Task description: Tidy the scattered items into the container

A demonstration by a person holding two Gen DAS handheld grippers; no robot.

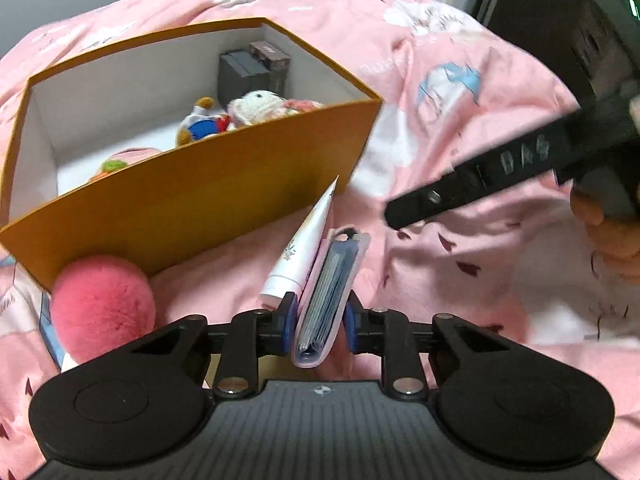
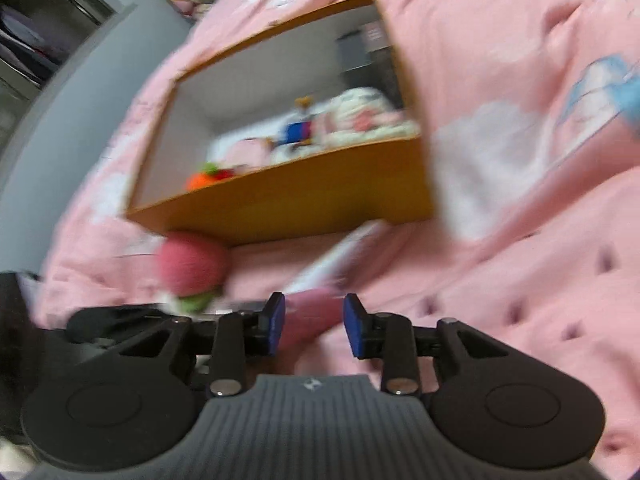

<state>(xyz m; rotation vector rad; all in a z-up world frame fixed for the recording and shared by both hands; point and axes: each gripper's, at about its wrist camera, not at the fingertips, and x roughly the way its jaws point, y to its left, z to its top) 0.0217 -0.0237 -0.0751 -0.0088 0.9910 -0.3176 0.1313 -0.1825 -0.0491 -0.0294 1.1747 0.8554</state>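
Note:
My left gripper (image 1: 319, 318) is shut on a clear flat pouch (image 1: 328, 280) with blue contents, which stands on edge on the pink bedding. A white tube (image 1: 306, 240) leans against the pouch's left side. A fluffy pink pompom (image 1: 102, 304) lies left of the gripper, against the orange box (image 1: 200, 204). The box holds knitted toys (image 1: 256, 108) and dark small boxes (image 1: 248, 68). My right gripper (image 2: 315, 320) is open over the bedding, below the box (image 2: 320, 196); that view is blurred. Its black finger (image 1: 472, 188) reaches in from the right.
A pink printed quilt (image 1: 460, 92) covers the whole bed. A hand (image 1: 612, 240) holds the right gripper at the right edge. A grey wall and a shelf (image 2: 36, 40) stand beyond the bed. The pompom (image 2: 192, 264) and the tube (image 2: 340, 256) lie just ahead of the right gripper.

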